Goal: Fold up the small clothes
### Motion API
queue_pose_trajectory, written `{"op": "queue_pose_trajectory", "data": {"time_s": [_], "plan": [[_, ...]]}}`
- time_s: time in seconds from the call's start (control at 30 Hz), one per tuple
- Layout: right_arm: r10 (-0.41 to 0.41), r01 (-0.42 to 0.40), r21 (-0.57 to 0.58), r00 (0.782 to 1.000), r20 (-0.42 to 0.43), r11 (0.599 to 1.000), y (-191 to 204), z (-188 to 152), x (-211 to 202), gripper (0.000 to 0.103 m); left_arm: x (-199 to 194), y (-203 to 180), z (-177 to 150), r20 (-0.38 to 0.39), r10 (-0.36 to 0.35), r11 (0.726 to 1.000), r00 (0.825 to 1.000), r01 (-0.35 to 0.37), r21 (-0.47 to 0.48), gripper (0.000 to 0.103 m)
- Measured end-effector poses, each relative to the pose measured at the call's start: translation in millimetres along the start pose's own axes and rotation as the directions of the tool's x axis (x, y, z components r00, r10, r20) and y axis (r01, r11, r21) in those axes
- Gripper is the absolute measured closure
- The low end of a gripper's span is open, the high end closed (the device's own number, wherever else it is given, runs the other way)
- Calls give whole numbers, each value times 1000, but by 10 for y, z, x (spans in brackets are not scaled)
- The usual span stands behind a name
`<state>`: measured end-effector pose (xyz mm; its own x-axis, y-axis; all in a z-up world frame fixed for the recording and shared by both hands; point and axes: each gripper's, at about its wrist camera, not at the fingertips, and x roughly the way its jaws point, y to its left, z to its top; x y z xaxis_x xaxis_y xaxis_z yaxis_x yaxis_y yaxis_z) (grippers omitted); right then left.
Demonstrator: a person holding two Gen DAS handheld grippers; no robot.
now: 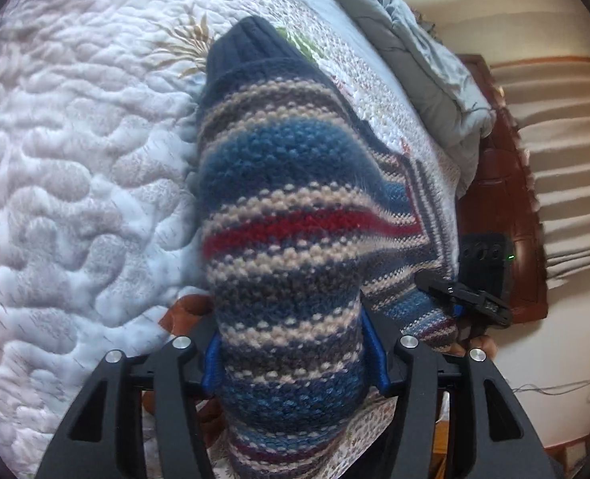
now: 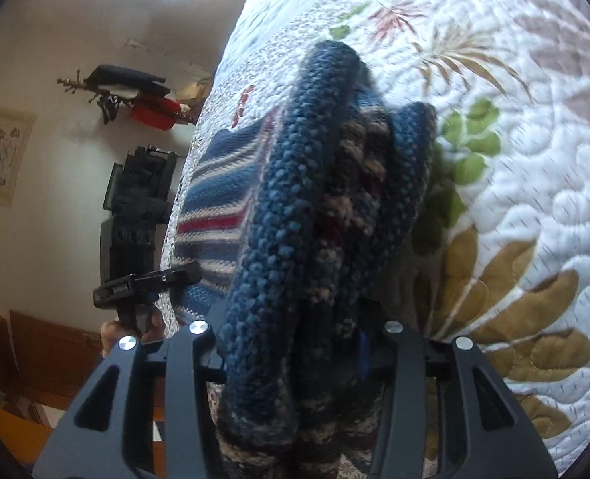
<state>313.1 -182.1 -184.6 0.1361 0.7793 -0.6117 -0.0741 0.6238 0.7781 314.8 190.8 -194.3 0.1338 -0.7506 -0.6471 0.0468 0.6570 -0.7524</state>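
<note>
Sweater bunched between jaws of both tools – left tool & right tool each clamped on it.

Striped knitted sweater in blue, cream and red, bunched, cuff toward twelve o'clock, over the quilt.

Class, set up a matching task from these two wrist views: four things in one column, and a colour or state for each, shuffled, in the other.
Things:
1. striped sweater
2. quilt
3. left gripper
4. duvet

States:
A. white, stitched, floral
B. grey-blue, bunched at the bed's far edge
C. knitted, held up at two places
D. shut on a fold of knit

Pairs: 1-C, 2-A, 3-D, 4-B
</note>
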Motion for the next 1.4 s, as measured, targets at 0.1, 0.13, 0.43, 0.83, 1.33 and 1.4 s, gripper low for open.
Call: {"op": "queue_pose_trajectory", "data": {"time_s": [0.1, 0.13, 0.43, 0.83, 1.33, 1.4], "plan": [[-35, 35, 37, 999, -16, 999, -123, 35, -37, 44, 30, -70, -22, 14, 20, 999, 1000, -21, 25, 35], [-42, 43, 39, 999, -16, 998, -132, 63, -66, 43, 0, -137, -26, 24, 36, 998, 999, -37, 43, 33], [-87, 104, -87, 981, 174, 991, 455, 509, -715, 45, -821, -786, -561, 328, 75, 964, 942, -153, 217, 18], [-104, 104, 1, 995, 10, 995, -183, 961, 117, 103, -34, -769, -927, 168, -82, 971, 982, 41, 234, 19], [85, -87, -196, 996, -23, 977, 408, -79, -401, 81, -90, -870, -1037, 213, -69, 981, 975, 27, 191, 14], [49, -58, -190, 997, -55, 980, 321, -243, -285, 84, -4, -813, -1004, 192, -38, 986, 981, 6, 164, 14]]}}
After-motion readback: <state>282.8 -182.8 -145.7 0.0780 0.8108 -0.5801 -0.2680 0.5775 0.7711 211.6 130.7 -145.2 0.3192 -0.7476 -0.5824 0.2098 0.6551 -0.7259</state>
